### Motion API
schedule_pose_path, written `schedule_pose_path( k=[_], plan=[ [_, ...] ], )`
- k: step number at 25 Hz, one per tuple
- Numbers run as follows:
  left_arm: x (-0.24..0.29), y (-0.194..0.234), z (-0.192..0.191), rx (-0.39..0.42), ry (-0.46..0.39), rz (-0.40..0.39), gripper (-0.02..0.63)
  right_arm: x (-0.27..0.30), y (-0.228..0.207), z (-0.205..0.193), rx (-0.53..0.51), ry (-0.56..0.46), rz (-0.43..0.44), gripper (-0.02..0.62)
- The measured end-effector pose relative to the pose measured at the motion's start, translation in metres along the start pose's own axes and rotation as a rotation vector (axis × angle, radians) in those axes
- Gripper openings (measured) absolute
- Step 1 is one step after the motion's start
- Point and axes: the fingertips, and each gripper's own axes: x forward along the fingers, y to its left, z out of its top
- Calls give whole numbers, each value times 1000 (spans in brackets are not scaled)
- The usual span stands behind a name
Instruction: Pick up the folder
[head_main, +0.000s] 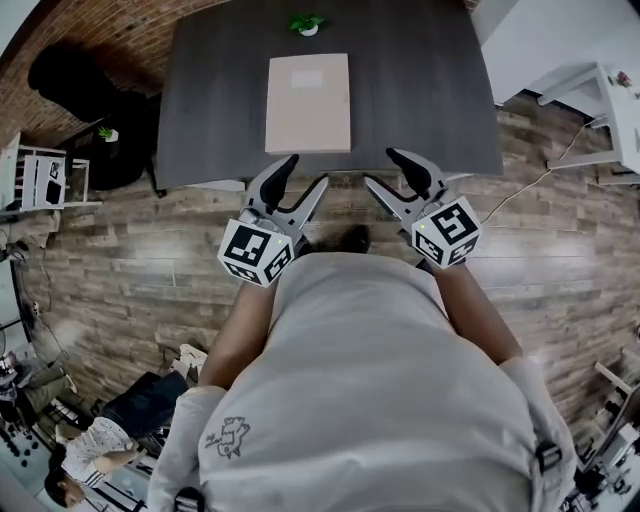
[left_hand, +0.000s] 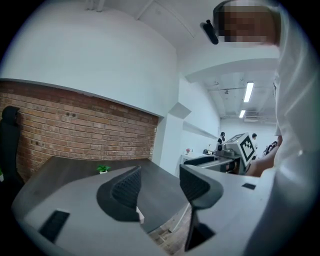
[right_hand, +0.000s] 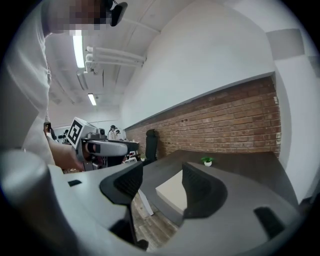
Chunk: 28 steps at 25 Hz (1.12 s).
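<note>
the left gripper (head_main: 305, 172) and right gripper (head_main: 381, 167) both stand wide open with nothing between the jaws. they sit side by side at the near edge of the dark table (head_main: 420, 90), apparently lined up to reach in. the beige folder (head_main: 308, 103) lies flat ahead of them, untouched, short of the small potted plant (head_main: 307, 24) at the far edge.

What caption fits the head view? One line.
Left gripper and right gripper, both open and empty, poised at the table edge, short of the beige folder.
</note>
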Motion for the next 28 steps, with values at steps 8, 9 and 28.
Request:
schedule_pose_path(
  k=[8,9,28],
  plan=[
    [24,17,12,2,-6,-45,238,7,-25,6,2,-4,-66,252],
    [26,21,14,6,-8,-50,238,9,-27,8,0,-6,-76,252],
    [35,158,58,33,-10,-160,238,117,-51,58,1,-47,-252,250]
  ],
)
